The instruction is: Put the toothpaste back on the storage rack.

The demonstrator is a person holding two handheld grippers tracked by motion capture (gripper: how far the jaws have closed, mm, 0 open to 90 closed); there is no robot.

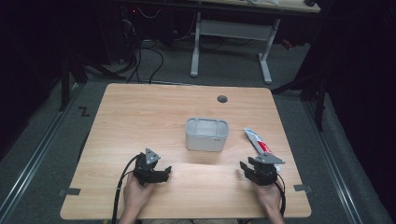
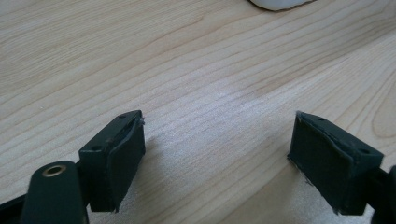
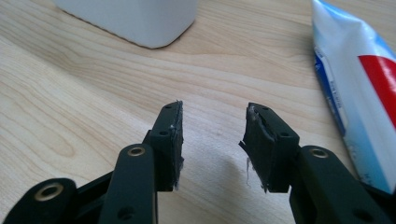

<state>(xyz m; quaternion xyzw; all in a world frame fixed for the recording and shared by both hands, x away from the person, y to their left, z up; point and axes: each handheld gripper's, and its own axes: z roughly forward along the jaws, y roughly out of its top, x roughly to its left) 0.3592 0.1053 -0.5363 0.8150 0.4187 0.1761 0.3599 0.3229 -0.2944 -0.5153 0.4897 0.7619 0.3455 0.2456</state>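
Red-blue label on toothpaste tube, unreadable

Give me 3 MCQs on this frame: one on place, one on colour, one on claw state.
1. Where does the toothpaste tube lie relative to the white bin?
A. inside it
B. on the table to its right in the high view
C. on the table to its left in the high view

2. Which colours show on the tube?
A. white, blue and red
B. green and yellow
C. plain black

3. What is between the pads of the right claw?
A. the tube
B. the bin's rim
C. nothing, bare tabletop

Key:
1 B, the high view shows the tube beside the bin, ahead of the right claw.
2 A, the right gripper view shows white with blue and a red patch.
3 C, that view shows wood in the gap, with the tube off to the side.
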